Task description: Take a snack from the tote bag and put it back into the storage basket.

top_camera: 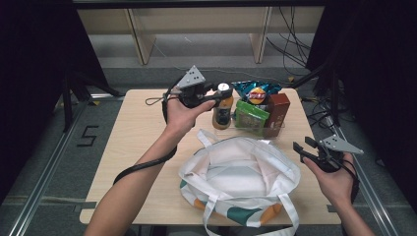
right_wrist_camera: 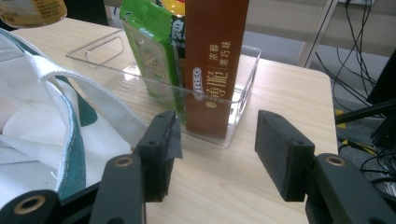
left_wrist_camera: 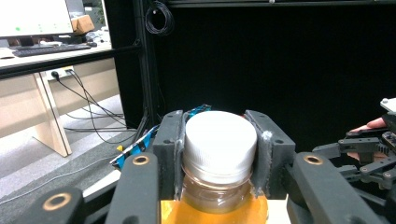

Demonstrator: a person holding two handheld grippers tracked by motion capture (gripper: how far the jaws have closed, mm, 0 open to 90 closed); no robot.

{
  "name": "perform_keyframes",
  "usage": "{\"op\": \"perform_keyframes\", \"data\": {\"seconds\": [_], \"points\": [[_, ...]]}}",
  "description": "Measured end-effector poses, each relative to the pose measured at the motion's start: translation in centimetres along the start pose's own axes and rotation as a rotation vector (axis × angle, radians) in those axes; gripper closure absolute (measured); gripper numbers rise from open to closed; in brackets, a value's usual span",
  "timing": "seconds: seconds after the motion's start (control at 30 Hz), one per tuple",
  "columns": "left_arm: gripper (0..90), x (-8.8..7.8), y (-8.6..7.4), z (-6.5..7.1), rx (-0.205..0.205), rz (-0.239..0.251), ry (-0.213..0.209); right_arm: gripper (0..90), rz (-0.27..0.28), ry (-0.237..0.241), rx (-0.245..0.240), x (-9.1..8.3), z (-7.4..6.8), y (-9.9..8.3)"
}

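High view: the left gripper (top_camera: 212,95) pinches the white cap of an upright amber plastic drink bottle (top_camera: 223,112), which stands just left of a clear plastic tray (top_camera: 275,132) on the pale wooden table (top_camera: 133,137). An open white cloth tote bag (top_camera: 239,172) lies nearer the person than the bottle. The right gripper (top_camera: 304,147) hovers right of the bag, well apart from the bottle.

Left gripper view: the fingers (left_wrist_camera: 169,149) press on both sides of the white cap (left_wrist_camera: 219,140); the bottle's long axis runs straight down below them.

Right gripper view: the fingers (right_wrist_camera: 160,149) stand spread and empty, facing the tray's tall brown carton (right_wrist_camera: 212,65) and green snack packet (right_wrist_camera: 152,51).
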State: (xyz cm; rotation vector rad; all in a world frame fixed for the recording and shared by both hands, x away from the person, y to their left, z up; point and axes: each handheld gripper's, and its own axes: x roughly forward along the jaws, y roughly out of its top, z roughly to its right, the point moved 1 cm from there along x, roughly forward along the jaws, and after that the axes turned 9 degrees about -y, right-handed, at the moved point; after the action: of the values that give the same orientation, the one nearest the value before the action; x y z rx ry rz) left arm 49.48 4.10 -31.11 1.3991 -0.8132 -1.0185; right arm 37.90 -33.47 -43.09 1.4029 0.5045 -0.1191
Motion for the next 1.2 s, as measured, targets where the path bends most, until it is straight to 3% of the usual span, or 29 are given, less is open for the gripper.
{"op": "perform_keyframes", "data": {"seconds": [0.03,0.07,0.1,0.2,0.23,0.3,0.4,0.5,0.53,0.57,0.63,0.77,0.9,1.03,1.1,1.2], "points": [[58.8,0.1,0.0,0.0,0.000,0.001,-0.001,49.0,0.017,-0.011,0.014,0.1,-0.1,0.1],[58.8,0.1,0.0,-0.1,-0.001,-0.002,-0.002,48.9,-0.004,-0.007,0.034,-0.1,-0.2,0.0],[58.8,0.2,0.0,-0.1,-0.001,-0.003,-0.002,48.9,0.009,-0.008,0.016,0.0,0.0,0.1],[58.9,0.3,0.1,-0.2,-0.002,0.002,-0.001,48.9,0.005,-0.010,0.023,0.0,0.0,0.0],[58.8,0.4,0.1,-0.2,0.002,-0.001,-0.001,48.8,0.007,-0.014,-0.006,0.0,0.2,-0.1],[58.8,0.4,0.1,-0.2,0.002,-0.001,-0.002,48.9,-0.001,-0.023,-0.014,0.1,0.2,-0.1],[58.8,0.6,0.1,-0.3,0.002,-0.001,-0.004,48.8,0.027,-0.016,-0.033,0.2,0.3,-0.2],[58.9,0.7,0.1,-0.3,0.000,0.000,-0.003,48.6,0.030,-0.024,-0.016,0.3,0.1,-0.2],[58.8,0.8,0.0,-0.4,0.001,0.000,-0.005,48.5,0.028,-0.029,-0.033,0.3,0.3,-0.2],[58.8,0.8,0.0,-0.4,0.000,-0.002,-0.006,48.4,0.007,-0.005,-0.048,0.1,0.4,-0.2],[58.8,0.9,0.0,-0.4,0.003,-0.008,-0.002,48.4,0.000,0.001,-0.040,0.1,0.2,-0.2],[58.8,1.0,0.1,-0.6,0.003,-0.006,0.000,48.2,0.004,-0.009,0.028,0.1,-0.4,-0.2],[58.8,1.1,0.0,-0.8,0.005,-0.006,0.003,48.1,-0.003,-0.003,0.035,0.0,-0.4,-0.2],[58.8,1.2,0.0,-1.0,0.005,-0.004,0.012,48.0,0.006,0.000,0.018,0.1,-0.3,-0.3],[58.8,1.3,0.0,-1.0,0.010,-0.011,0.013,47.9,0.011,-0.006,-0.035,0.0,0.1,-0.3],[58.8,1.4,-0.1,-1.2,0.005,-0.007,0.013,47.8,0.034,-0.020,-0.031,0.2,0.0,-0.4]]}}
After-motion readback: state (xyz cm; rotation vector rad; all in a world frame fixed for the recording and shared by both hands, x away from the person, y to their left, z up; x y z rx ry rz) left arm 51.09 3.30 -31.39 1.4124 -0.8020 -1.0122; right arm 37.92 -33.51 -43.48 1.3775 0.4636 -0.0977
